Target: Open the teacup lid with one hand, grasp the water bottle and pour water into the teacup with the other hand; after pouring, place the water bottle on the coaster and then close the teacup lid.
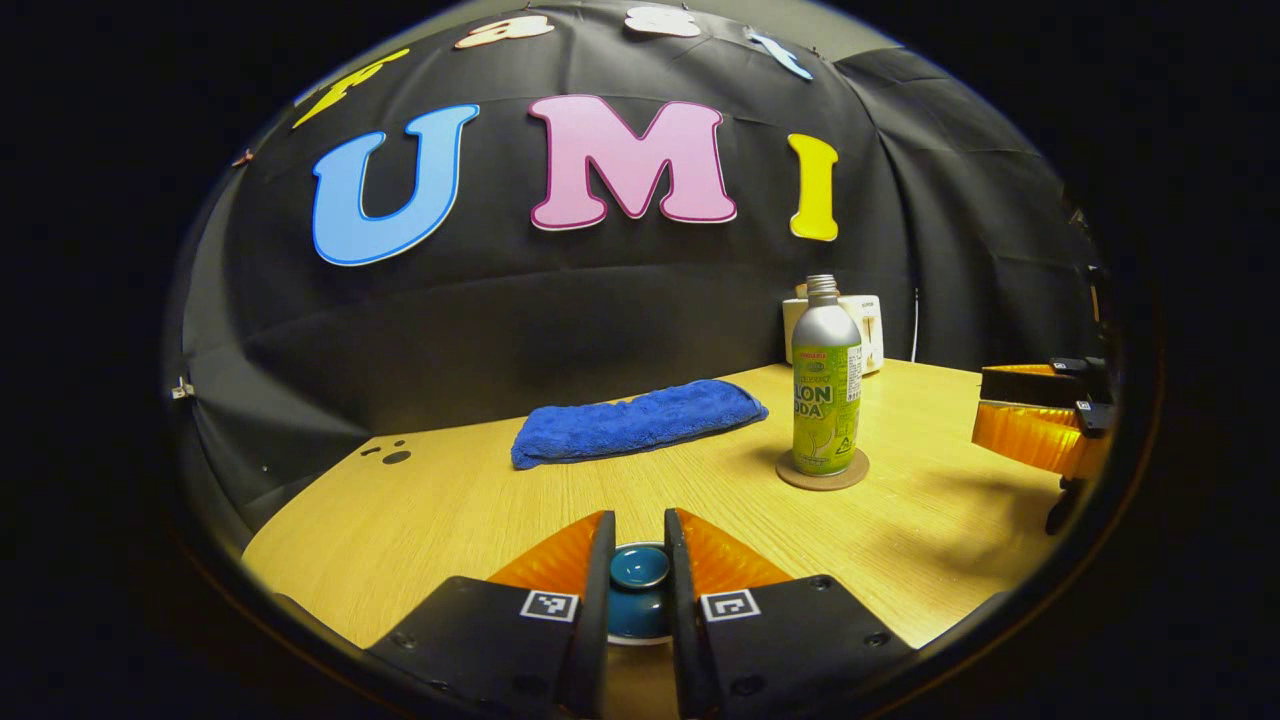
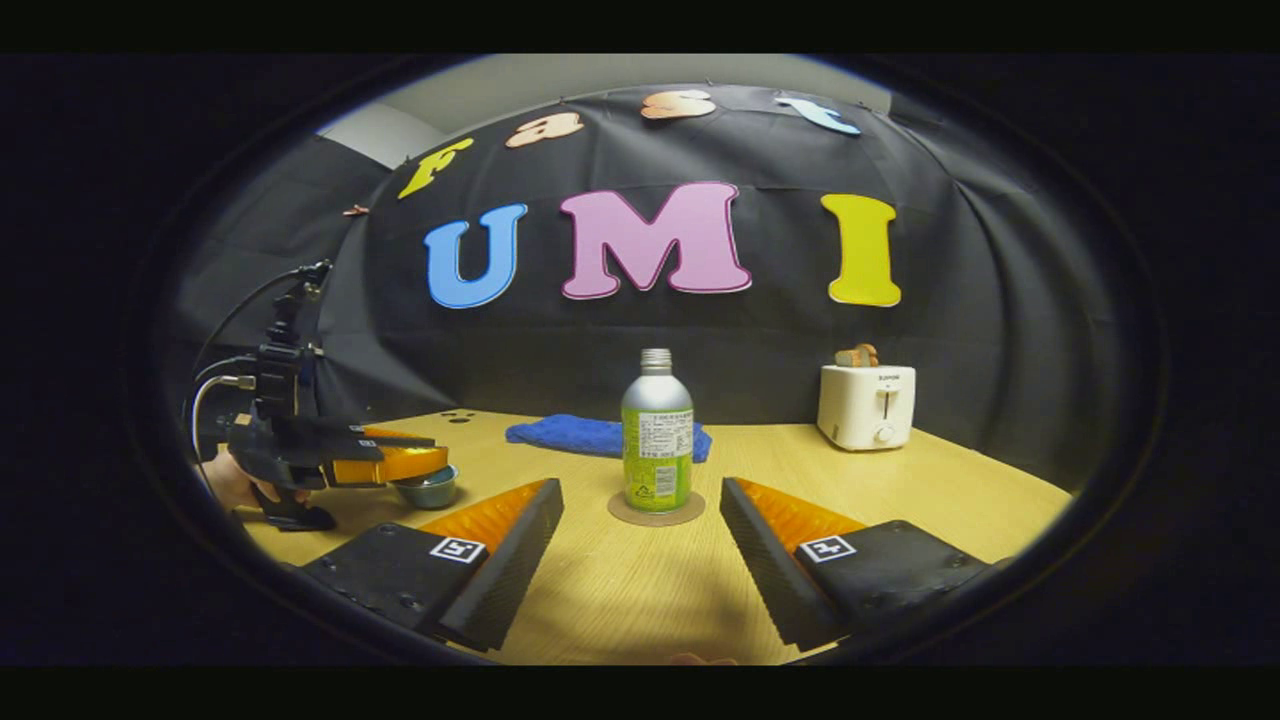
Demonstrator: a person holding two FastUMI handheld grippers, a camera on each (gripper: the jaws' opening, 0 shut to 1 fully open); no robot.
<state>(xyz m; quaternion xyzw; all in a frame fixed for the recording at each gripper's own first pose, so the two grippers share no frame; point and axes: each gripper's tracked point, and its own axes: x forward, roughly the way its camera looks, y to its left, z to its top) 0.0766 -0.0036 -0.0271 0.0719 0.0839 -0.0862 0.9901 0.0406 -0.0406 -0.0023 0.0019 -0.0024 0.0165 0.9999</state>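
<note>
A: The wooden table (image 2: 900, 490) sits against the black cloth wall, with a blue towel (image 1: 640, 420) toward the back and a white toaster (image 2: 867, 405) at the right of the right gripper view. Where's your bottle?

B: The water bottle (image 2: 657, 445) stands upright on the coaster (image 2: 657, 510), centre of that view, cap off. Your right tool (image 2: 640, 540) is spread wide in front of it, touching nothing.

A: And the left?

B: At the bottom of the left gripper view, your left tool (image 1: 640, 570) has its fingers close on either side of the teacup lid (image 1: 640, 568). Whether both press on it, I cannot tell.

A: What could go wrong?

B: If the grip is off-centre, the lid may slip or drag the teacup (image 2: 425, 490) along. The open bottle could tip if you bump it.

A: What does the other view add?

B: At the left of the right gripper view you see the cup's bowl under the tool, and the hand (image 2: 235, 485) holding it.
</note>
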